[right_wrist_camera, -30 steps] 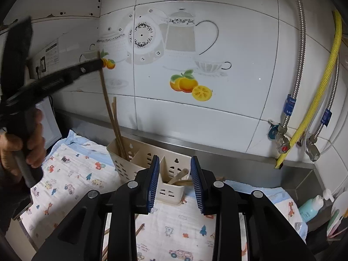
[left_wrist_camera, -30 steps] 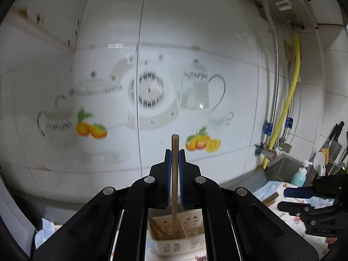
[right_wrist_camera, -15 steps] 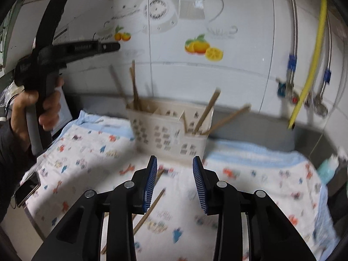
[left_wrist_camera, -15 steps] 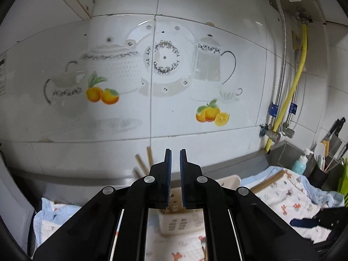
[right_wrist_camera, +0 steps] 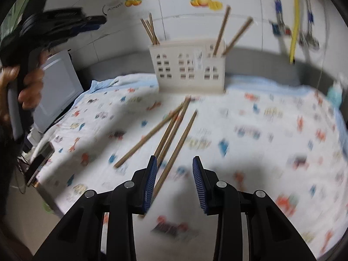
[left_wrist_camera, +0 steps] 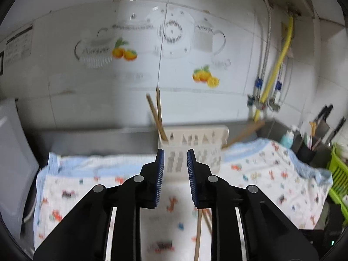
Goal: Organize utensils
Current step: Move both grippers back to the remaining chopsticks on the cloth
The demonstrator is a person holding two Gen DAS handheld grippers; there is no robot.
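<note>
The left hand-held gripper was released, its jaws opening with nothing between the blue pads; through the gap showed the front wall of the cream slotted utensil holder. The right hand-held gripper was also parted and closing slightly, gripping nothing; it pointed down at the cloth, and the near end of one loose chopstick passed just inside its left pad, without the pads pressing on it as far as the blur allowed.

The holder served as the landmark. It stood upright at the back of the worktop, on a white cloth printed with small coloured figures, close against the tiled wall. In the holder's left compartment stood a bunch of chopsticks, leaning slightly left. In its right compartment two more chopsticks leaned out to the right. In front of the holder, four loose chopsticks lay fanned on the cloth, their far ends converging near its base.

Left of the holder, in the right wrist view, a person's hand gripped the left tool's handle, held well above the cloth. Right of the holder, a yellow hose ran down the wall.
</note>
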